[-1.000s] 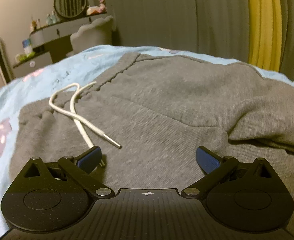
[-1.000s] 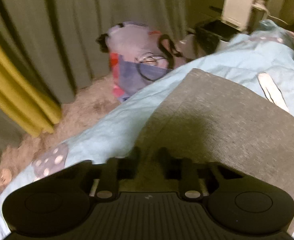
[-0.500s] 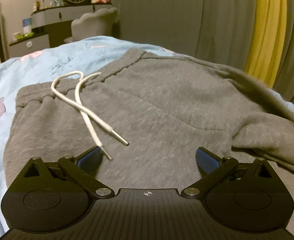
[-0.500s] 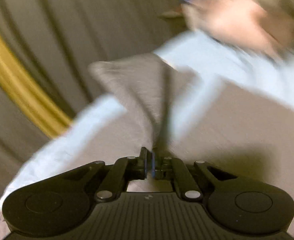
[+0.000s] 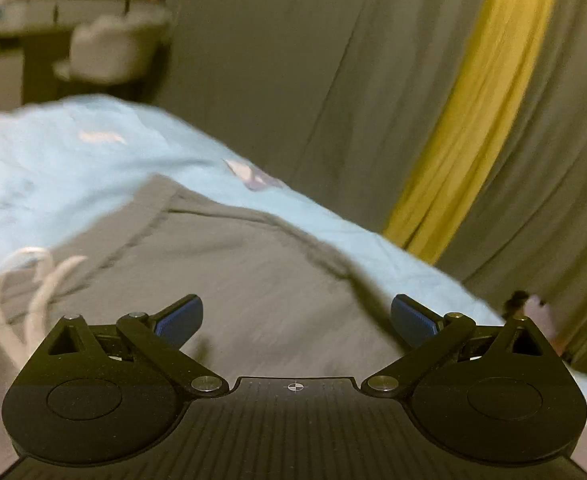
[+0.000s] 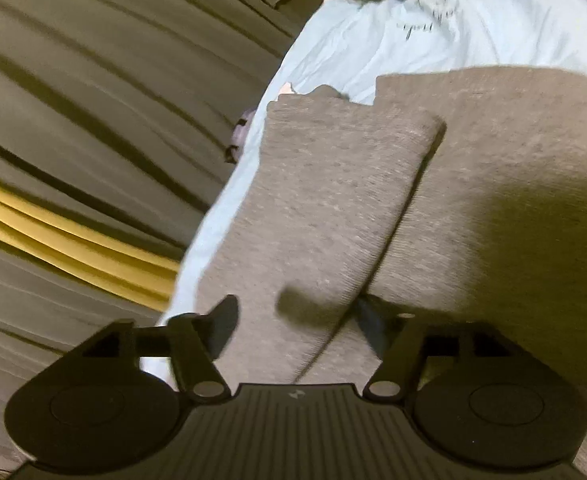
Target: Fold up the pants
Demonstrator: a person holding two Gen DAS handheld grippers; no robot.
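Basically your left gripper [image 5: 296, 316] and right gripper [image 6: 295, 320] are both spread wide, gripping nothing, over the pants [image 6: 473, 200] on the bed [image 5: 73, 168]; soft, limp, probably thickish knit, so pinch hems or waistband.

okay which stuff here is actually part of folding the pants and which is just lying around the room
Part of the job: gray pants, folded-over leg, white drawstring, left gripper, right gripper.

Lying about: blue bedsheet, curtains, chair.
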